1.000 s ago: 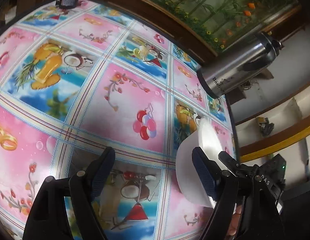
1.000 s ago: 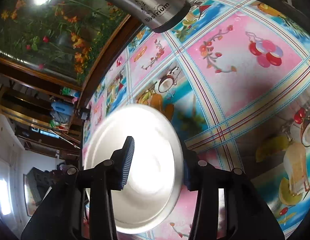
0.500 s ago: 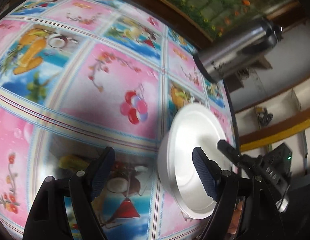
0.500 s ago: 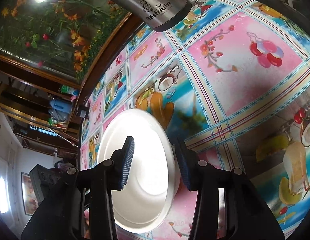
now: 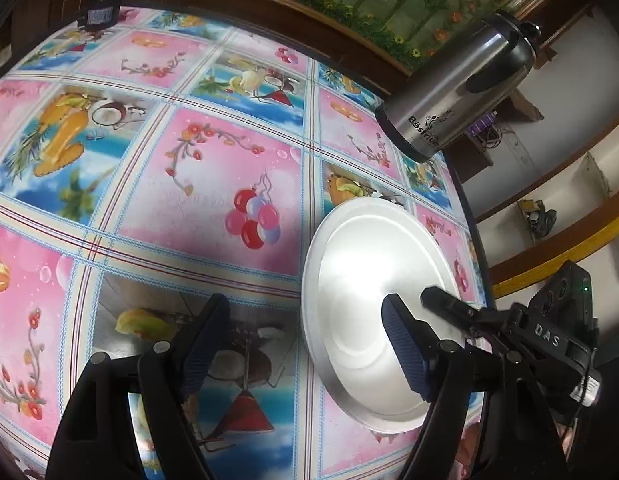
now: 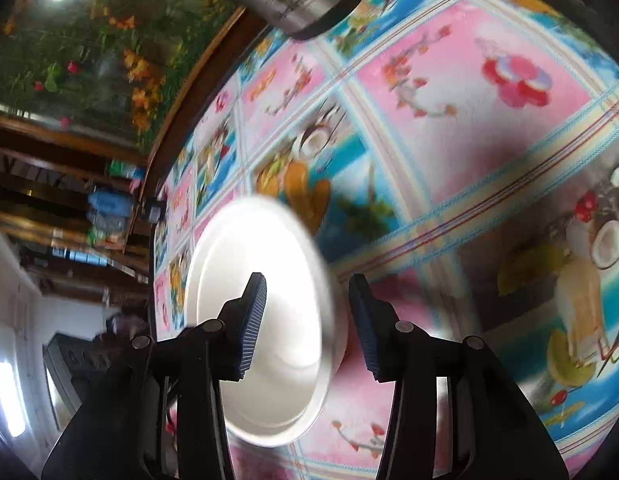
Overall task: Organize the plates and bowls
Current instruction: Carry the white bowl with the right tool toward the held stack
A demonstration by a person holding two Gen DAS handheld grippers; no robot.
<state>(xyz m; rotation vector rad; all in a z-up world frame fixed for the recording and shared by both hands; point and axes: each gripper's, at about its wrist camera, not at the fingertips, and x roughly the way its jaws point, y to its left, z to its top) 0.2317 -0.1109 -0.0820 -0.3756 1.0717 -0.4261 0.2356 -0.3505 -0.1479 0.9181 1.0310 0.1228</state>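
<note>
- While the left gripper (image 5: 305,344) narrows its empty jaws, the plate (image 5: 369,280) has tipped from edge-on toward flat, so set-down looks near.
- Right gripper (image 6: 305,316): jaws part-open, plate rim between them; contact unclear.
- One plate, one steel flask (image 5: 457,92) beyond the jaws on the tabletop (image 5: 149,208); no bowls visible.

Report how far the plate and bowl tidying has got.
Done: nothing visible; no stack in view. In hand: the right gripper seems to clamp the rim of the shallow round steel dish, tilted above the patterned tablecloth. The left gripper, jaws closing, holds nothing. Left: setting the dish down.
</note>
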